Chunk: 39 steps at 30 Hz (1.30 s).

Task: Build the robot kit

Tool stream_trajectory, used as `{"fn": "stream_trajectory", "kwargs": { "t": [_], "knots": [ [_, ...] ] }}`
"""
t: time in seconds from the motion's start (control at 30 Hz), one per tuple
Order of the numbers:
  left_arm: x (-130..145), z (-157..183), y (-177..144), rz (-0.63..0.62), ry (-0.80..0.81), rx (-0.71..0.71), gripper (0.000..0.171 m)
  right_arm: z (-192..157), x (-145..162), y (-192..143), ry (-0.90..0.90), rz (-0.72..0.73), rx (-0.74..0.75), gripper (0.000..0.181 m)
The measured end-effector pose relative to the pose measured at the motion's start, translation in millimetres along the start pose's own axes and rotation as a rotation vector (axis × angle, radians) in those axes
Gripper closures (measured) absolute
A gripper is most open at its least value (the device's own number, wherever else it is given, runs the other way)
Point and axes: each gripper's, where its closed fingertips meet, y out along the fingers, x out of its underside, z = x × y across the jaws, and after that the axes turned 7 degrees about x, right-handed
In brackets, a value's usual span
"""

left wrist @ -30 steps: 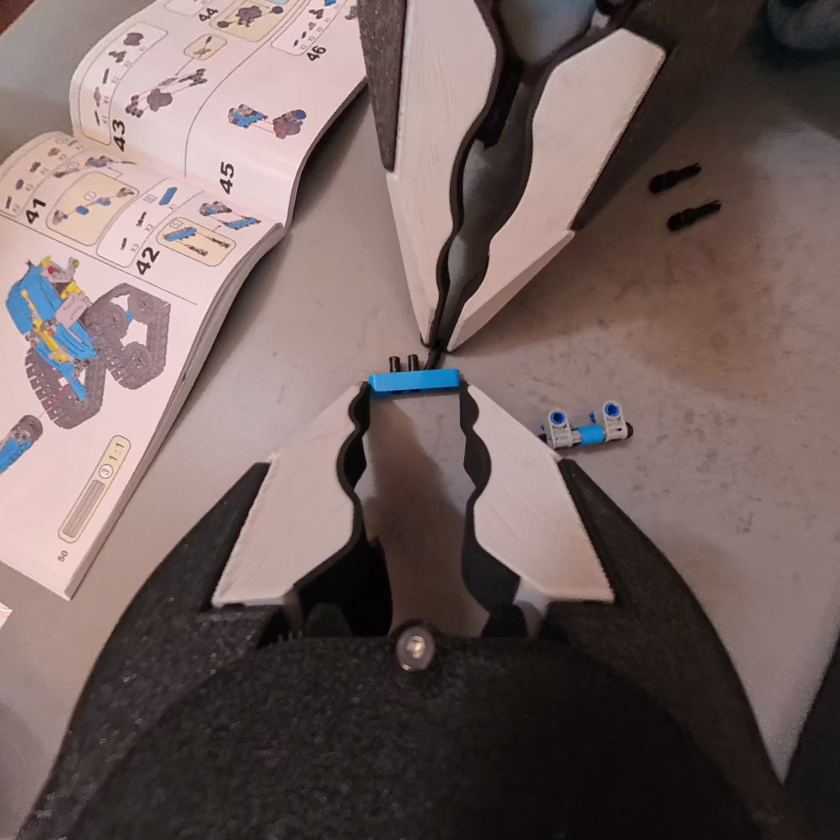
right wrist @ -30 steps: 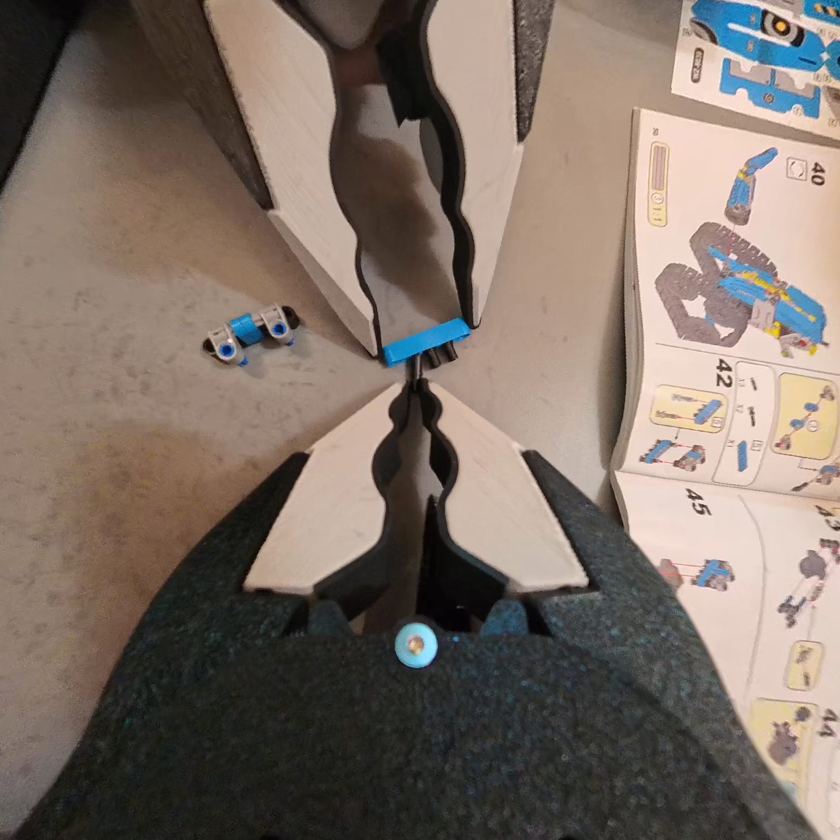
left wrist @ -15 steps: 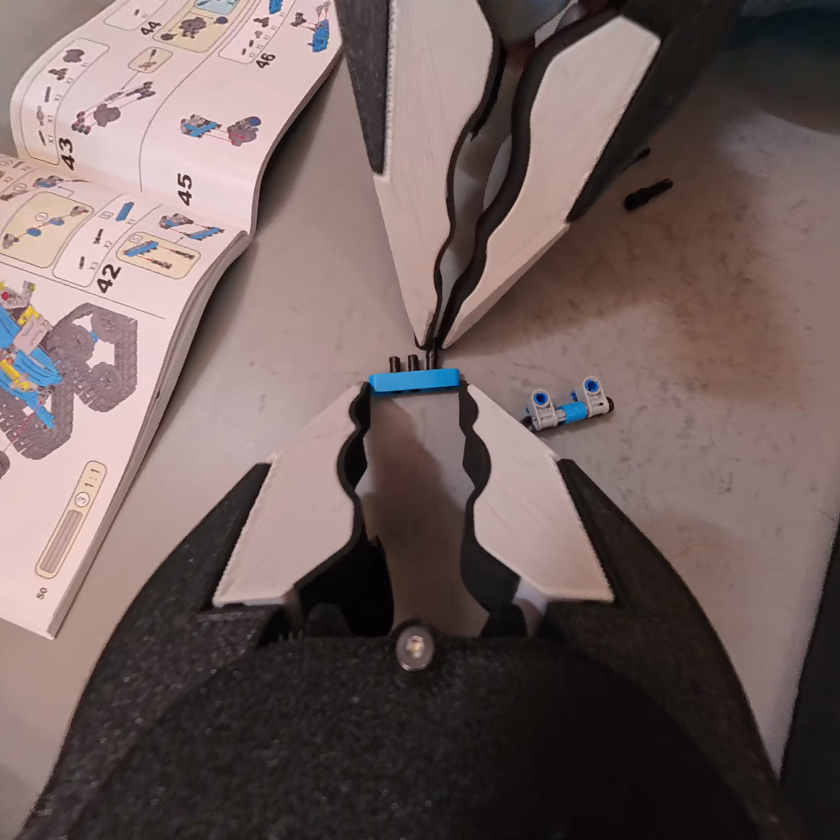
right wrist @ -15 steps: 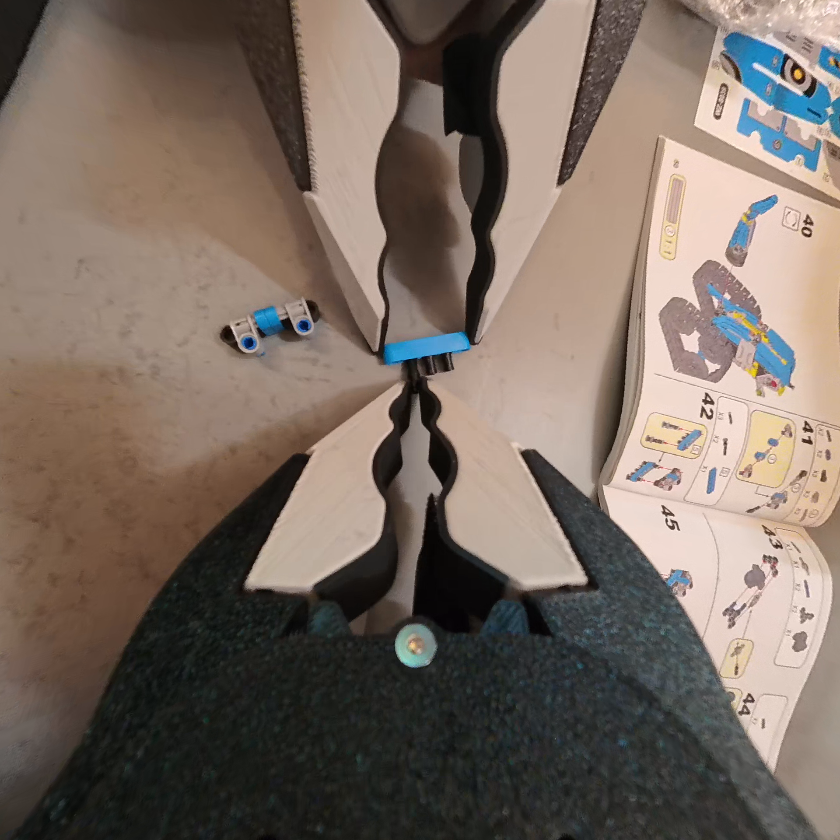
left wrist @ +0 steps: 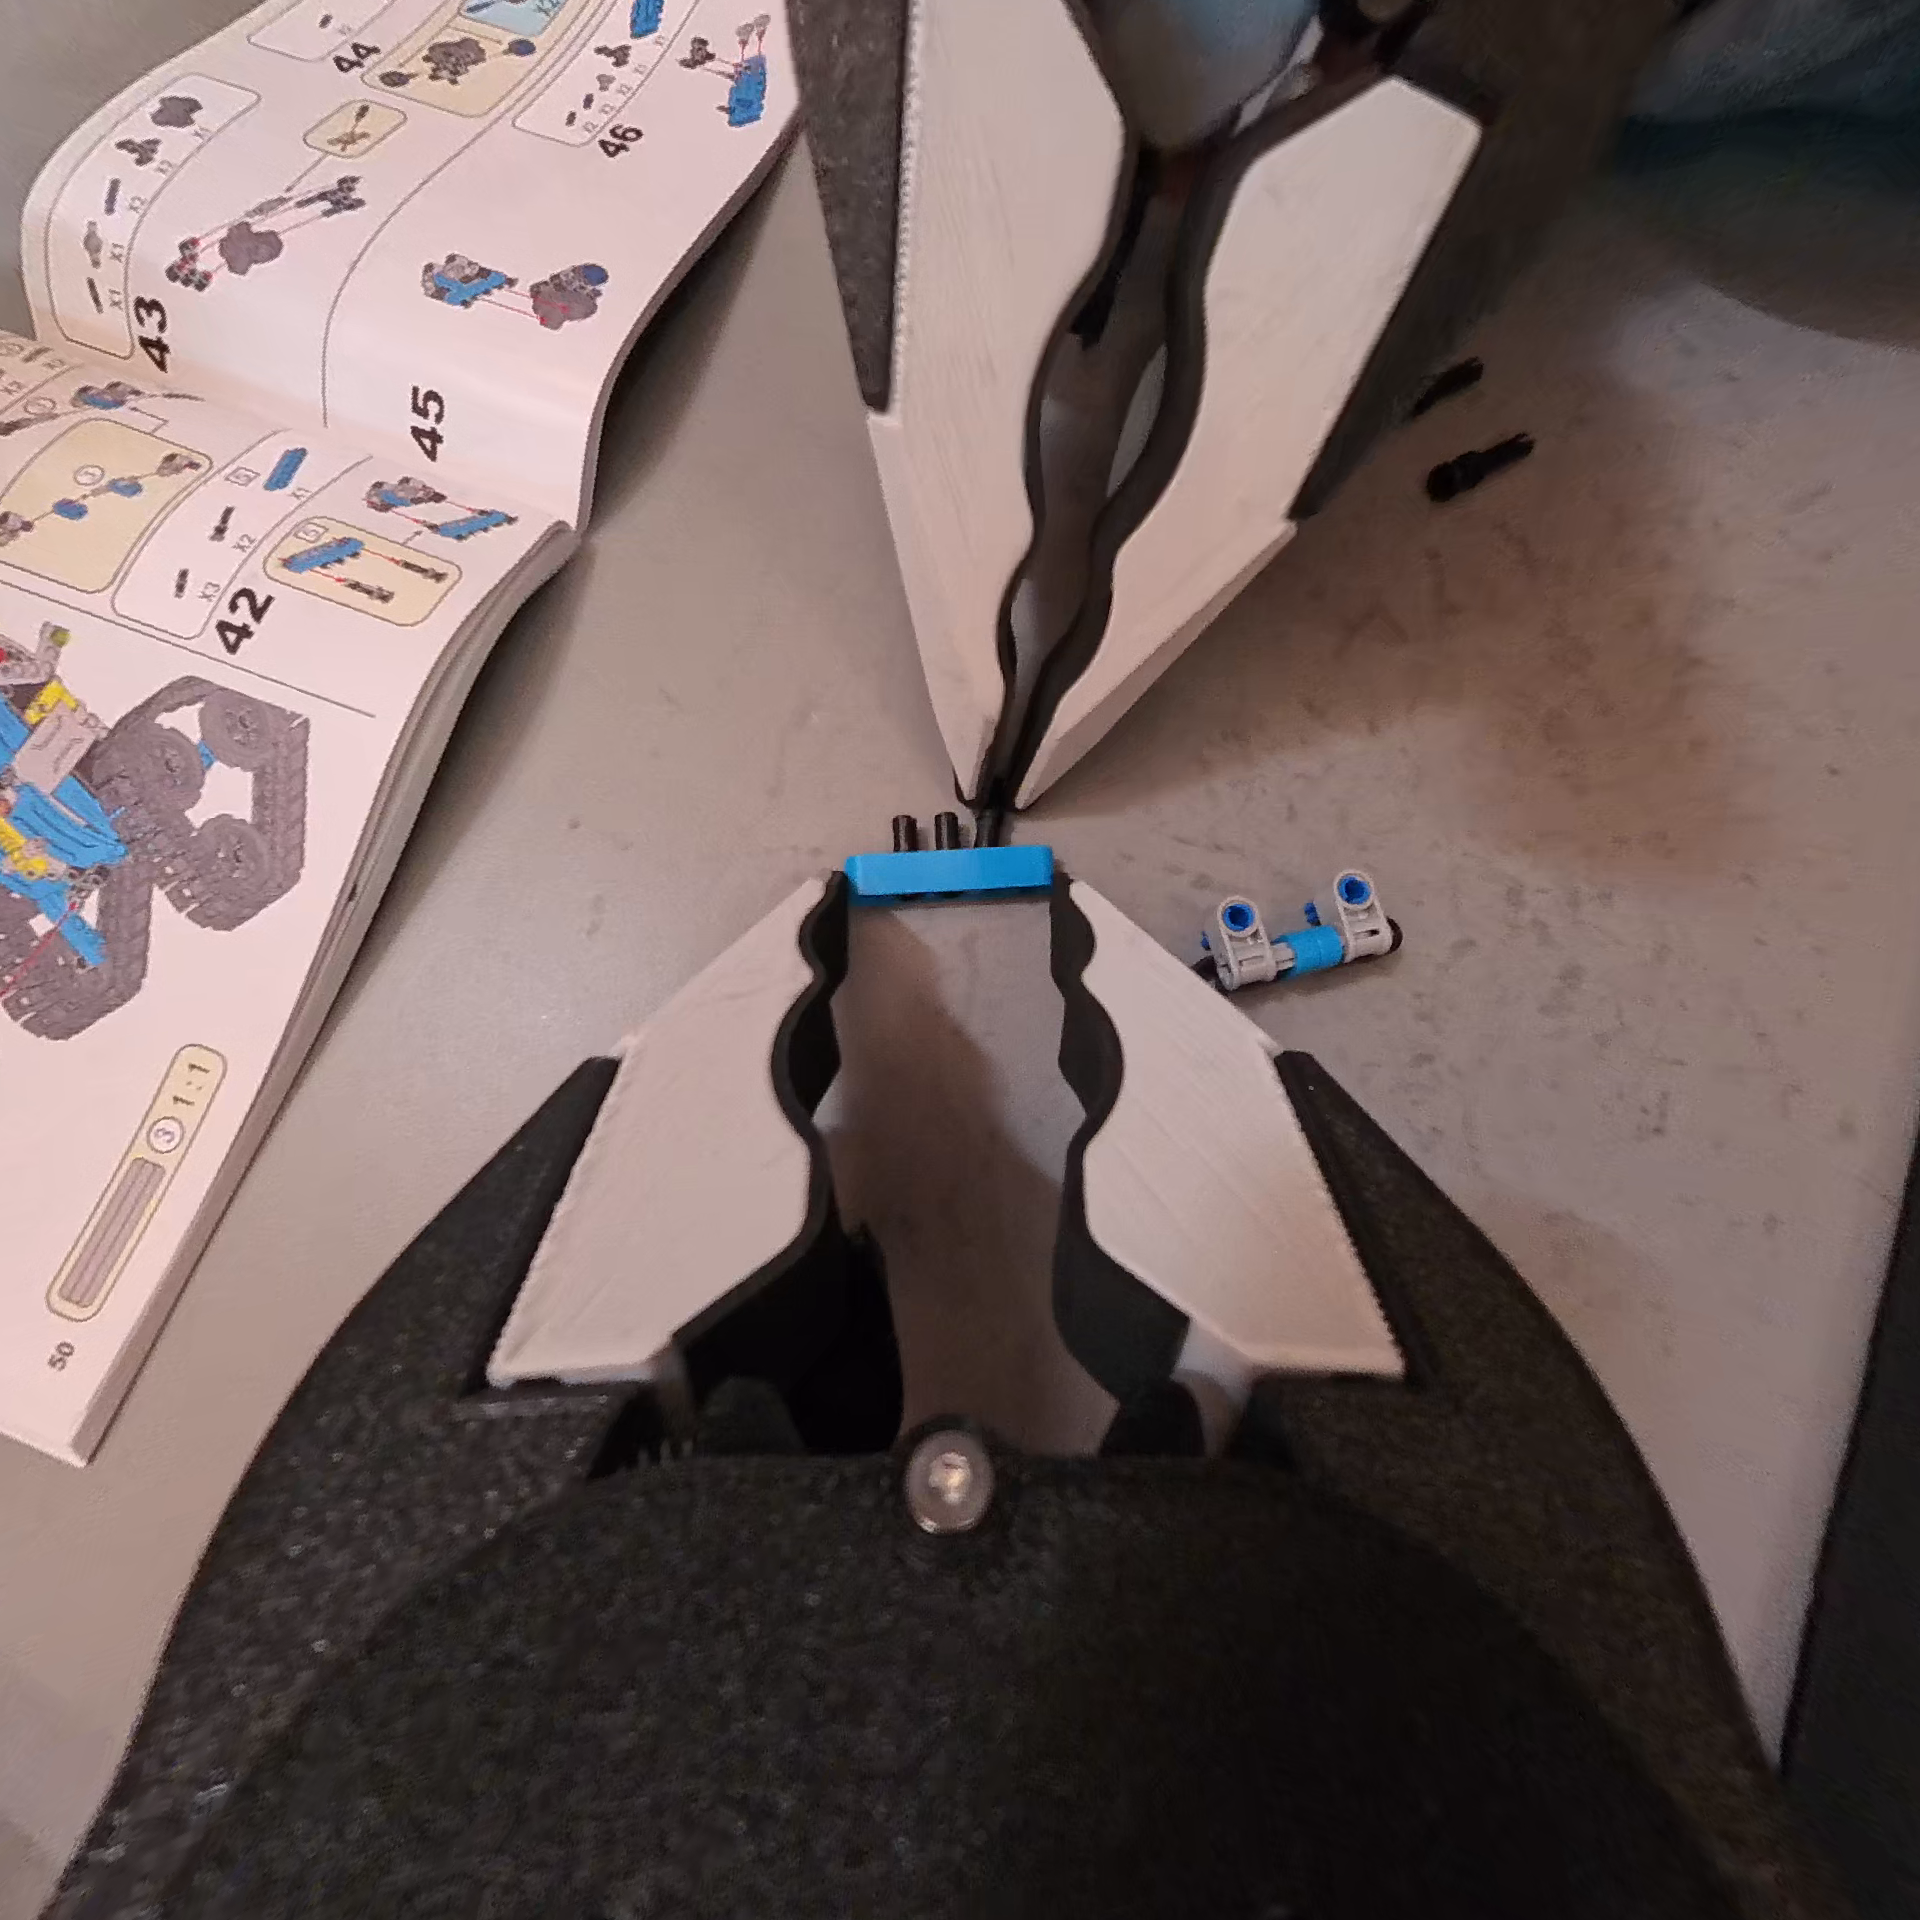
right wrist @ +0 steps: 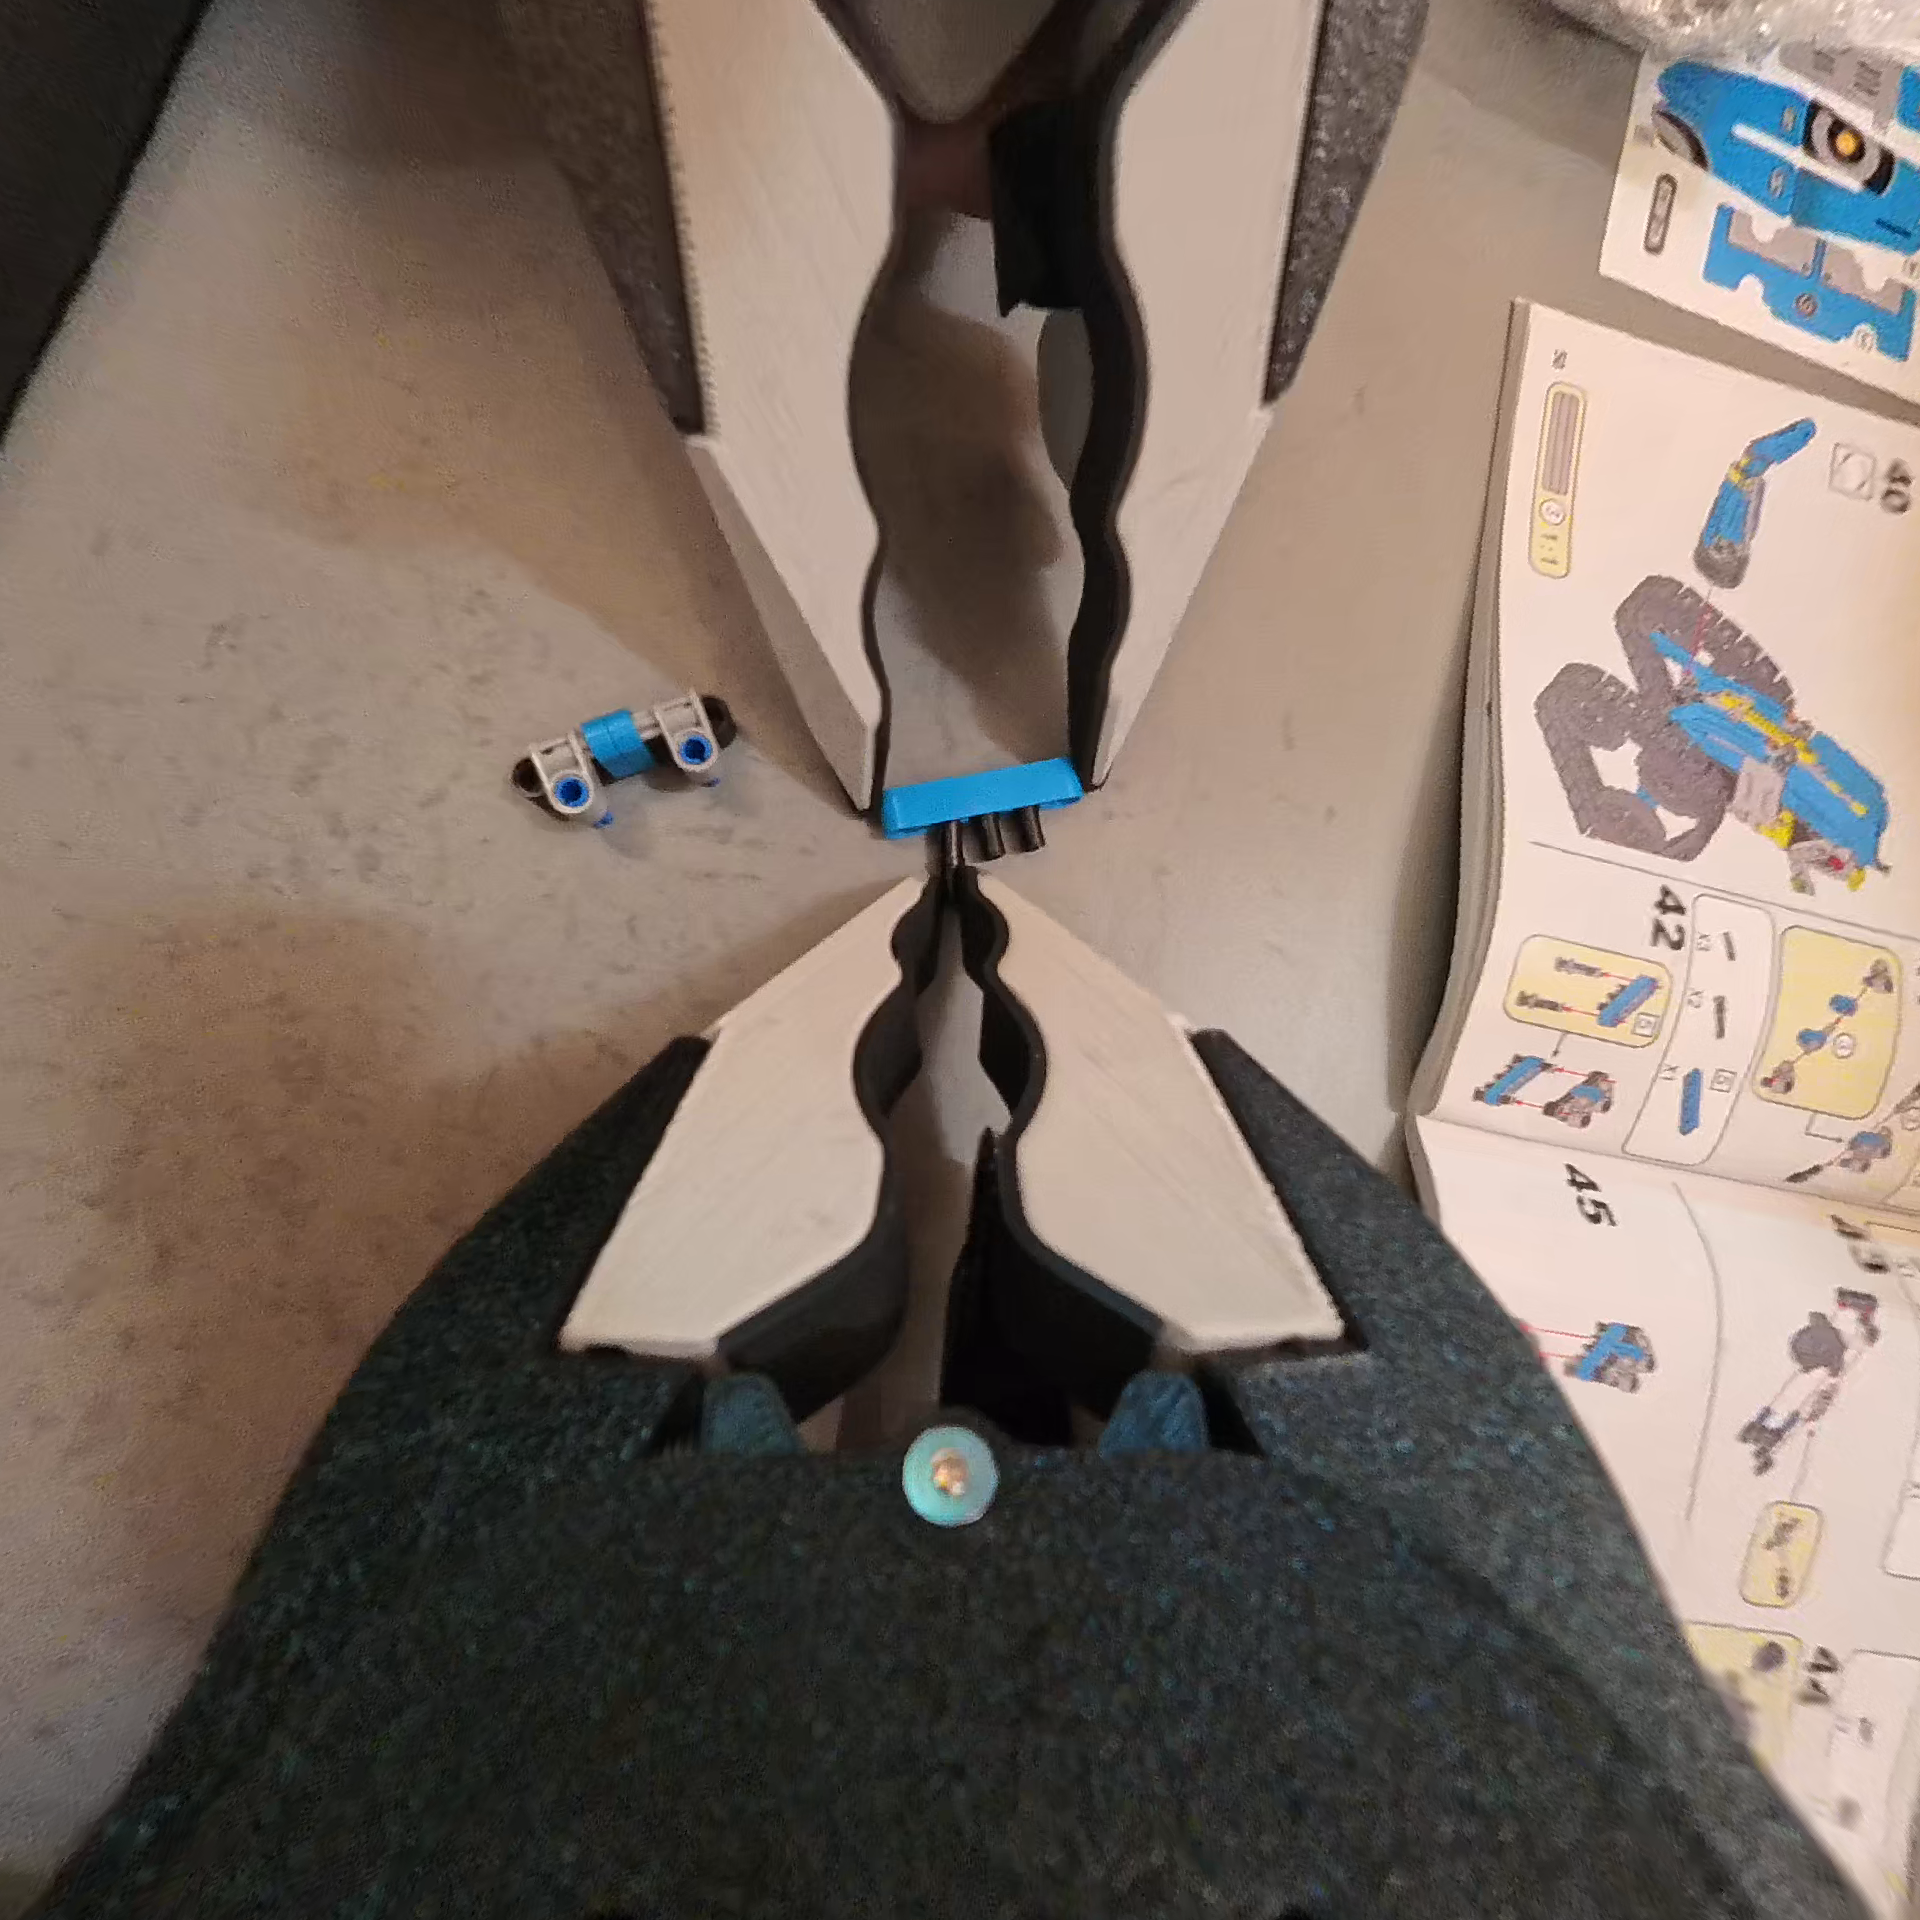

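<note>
My left gripper (left wrist: 948, 883) is shut on a small blue beam (left wrist: 948, 871), holding it crosswise by its two ends above the grey tabletop. Black pins (left wrist: 923, 829) stick out of the beam's far side. My right gripper (right wrist: 948, 875) faces it tip to tip and is shut on the rightmost black pin (left wrist: 987, 821), which sits at the beam. In the right wrist view the blue beam (right wrist: 982, 795) sits between the left gripper's fingertips with the black pins (right wrist: 995, 831) pointing at me.
An open instruction booklet (left wrist: 260, 499) lies to the left, and also shows in the right wrist view (right wrist: 1704, 935). A small grey-and-blue assembly (left wrist: 1294, 940) lies on the table beside the grippers. Two loose black pins (left wrist: 1475, 468) lie farther right. A sticker sheet (right wrist: 1787, 177) lies beyond the booklet. My left and right fingertips are right by each other.
Both grippers stay locked tip to tip on the beam and pin. The pair has shifted and turned slightly over the table, so the booklet and small assembly moved in view.
</note>
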Motion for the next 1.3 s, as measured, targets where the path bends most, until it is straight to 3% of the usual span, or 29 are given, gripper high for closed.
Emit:
{"fn": "stream_trajectory", "kwargs": {
  "t": [0.57,0.83,0.97,1.2,1.3],
  "knots": [
    [0,1,0,-0.027,0.009,-0.003,0.133,1,-1,-1,-0.119,-0.023,0.064,0.180],
    [-1,2,1,0.009,0.017,0.028,0.133,-3,-9,-4,-0.023,0.075,-0.012,0.181],
    [-1,2,1,0.014,0.015,0.028,0.133,-5,-4,1,-0.016,0.044,-0.022,0.181],
    [-1,2,1,0.016,0.006,0.027,0.133,3,6,-21,0.125,0.046,-0.064,0.181],
    [-1,2,1,0.018,0.004,0.024,0.133,3,9,-21,0.168,0.018,-0.072,0.173]
  ]
}}
